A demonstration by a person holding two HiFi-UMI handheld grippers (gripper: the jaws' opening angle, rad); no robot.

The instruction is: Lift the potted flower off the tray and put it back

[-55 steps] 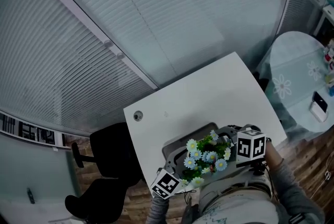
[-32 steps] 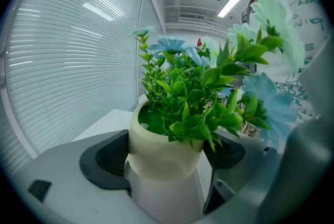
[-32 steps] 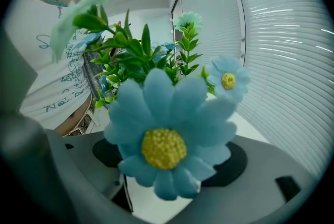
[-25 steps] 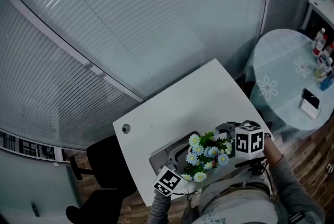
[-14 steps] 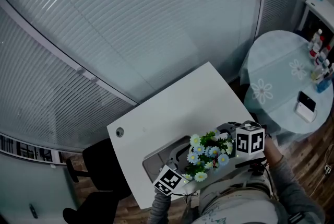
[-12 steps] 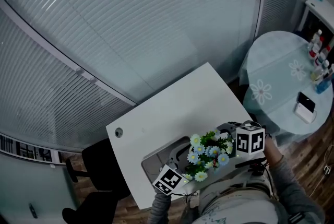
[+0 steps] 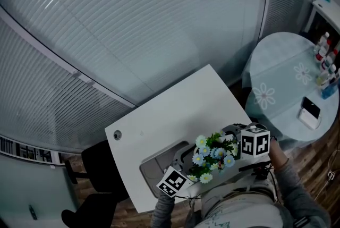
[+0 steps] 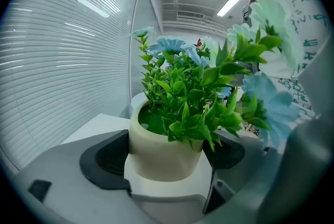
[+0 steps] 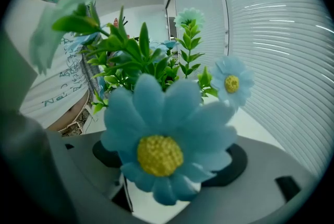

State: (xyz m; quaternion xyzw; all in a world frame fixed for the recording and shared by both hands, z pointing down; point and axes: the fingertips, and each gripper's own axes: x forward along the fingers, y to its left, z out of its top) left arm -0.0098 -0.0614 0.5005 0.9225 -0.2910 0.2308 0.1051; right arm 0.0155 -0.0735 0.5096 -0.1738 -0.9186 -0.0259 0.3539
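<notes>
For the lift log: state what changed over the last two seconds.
The potted flower, held between the fingers of the left gripper and the right gripper, moved toward the person's right relative to the tray, whose grey bed now lies mostly bare. Both grips and the table stayed as before.

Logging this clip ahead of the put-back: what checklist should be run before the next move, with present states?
1. Left gripper fingers on the potted flower: ok.
2. Right gripper contact with the pot: cannot tell, a bloom covers it.
3. Pot upright: ok.
4. Tray bare for the return: ok.
5. Pot lined up over the tray: not ok, it hangs beside it, toward the person.
</notes>
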